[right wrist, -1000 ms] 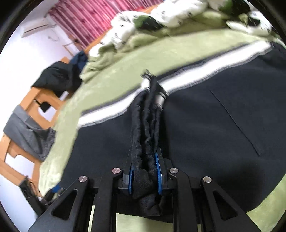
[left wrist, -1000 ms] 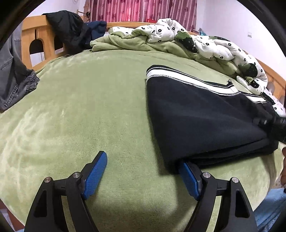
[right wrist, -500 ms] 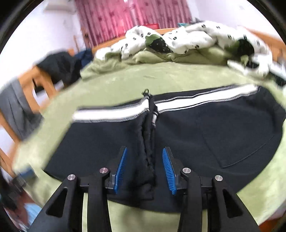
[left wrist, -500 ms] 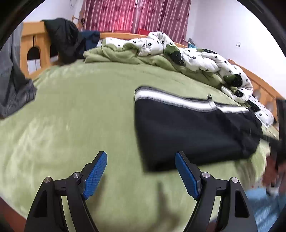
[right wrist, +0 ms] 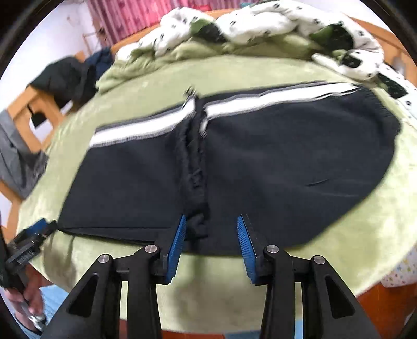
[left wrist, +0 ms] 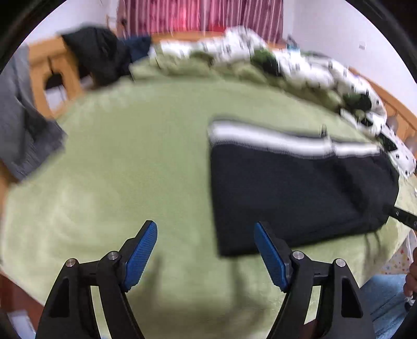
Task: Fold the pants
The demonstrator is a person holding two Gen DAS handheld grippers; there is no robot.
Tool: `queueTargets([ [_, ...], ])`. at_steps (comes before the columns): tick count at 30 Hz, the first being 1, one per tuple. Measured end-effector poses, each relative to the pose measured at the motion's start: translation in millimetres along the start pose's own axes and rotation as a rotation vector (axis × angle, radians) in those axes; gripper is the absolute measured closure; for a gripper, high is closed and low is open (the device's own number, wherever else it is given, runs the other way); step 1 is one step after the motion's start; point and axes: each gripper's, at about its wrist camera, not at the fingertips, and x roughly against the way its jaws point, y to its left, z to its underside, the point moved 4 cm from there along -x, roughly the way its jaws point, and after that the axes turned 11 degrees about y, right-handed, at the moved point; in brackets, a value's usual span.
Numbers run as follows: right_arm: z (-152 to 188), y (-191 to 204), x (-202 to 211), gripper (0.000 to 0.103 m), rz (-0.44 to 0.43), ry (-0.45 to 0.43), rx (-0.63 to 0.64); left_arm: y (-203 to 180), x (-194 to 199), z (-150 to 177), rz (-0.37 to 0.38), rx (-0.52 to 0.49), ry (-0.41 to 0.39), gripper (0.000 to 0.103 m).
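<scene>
The black pants [left wrist: 294, 193] with a white side stripe lie folded flat on the green bed cover. In the right wrist view the pants [right wrist: 286, 161] keep a raised bunched ridge [right wrist: 195, 182] down their middle. My right gripper [right wrist: 212, 218] hovers open at the near end of that ridge, its blue pads clear of the cloth. My left gripper [left wrist: 203, 225] hangs open above bare cover, left of the pants' near corner; its jaws are closing a little with nothing between them. It also shows as the left gripper [right wrist: 28, 242] at the right view's edge.
A white patterned quilt [right wrist: 260, 23] is heaped along the bed's far side. A dark jacket [left wrist: 99, 54] and a grey garment [left wrist: 20, 125] hang on the wooden frame [left wrist: 44, 75] at left. A person's hand [right wrist: 28, 300] and blue jeans show at the near edge.
My right gripper has opened and let go of the bunched fold, which now lies on the pants. Both grippers have pulled up and back; the left finger has come away from the pants' edge.
</scene>
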Motion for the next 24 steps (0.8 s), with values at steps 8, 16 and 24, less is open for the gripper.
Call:
queueTargets([
  [8, -21, -50, 116, 0.048, 0.142, -0.198, 0.013, 36, 124, -65, 0.084, 0.001, -0.114, 0.027],
  [16, -51, -133, 87, 0.027, 0.227, -0.2, -0.041, 37, 76, -83, 0.189, -0.043, -0.093, 0.027],
  [24, -59, -233, -12, 0.027, 0.124, -0.103, -0.296, 1, -72, -83, 0.363, -0.061, 0.127, 0.027],
])
